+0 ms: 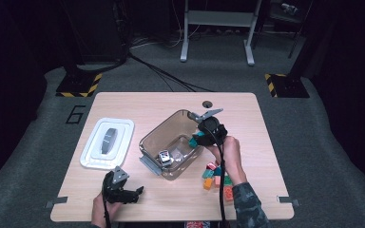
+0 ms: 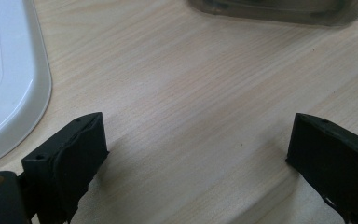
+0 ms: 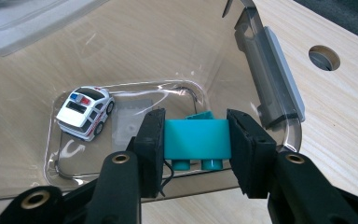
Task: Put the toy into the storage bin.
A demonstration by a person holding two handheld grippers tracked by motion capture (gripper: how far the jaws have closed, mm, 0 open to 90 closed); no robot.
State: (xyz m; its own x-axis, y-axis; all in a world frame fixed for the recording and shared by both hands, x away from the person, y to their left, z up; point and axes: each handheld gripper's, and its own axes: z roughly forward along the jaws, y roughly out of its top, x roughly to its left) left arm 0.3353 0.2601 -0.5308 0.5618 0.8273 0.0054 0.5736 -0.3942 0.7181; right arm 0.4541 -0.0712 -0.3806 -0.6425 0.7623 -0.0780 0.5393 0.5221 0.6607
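The right gripper (image 3: 196, 140) clamps a teal plastic brick (image 3: 196, 138) over the clear plastic bin (image 1: 149, 142), which holds a toy police car (image 3: 85, 112); coloured bricks (image 1: 216, 178) near the desk's front-right edge remain.

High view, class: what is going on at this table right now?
A person holds a gripper in each hand. The right gripper has its jaws shut on a teal block, held over the open clear bin, where a toy police car already lies. More coloured blocks wait on the table beside the bin. The left gripper rests open near the white lid.
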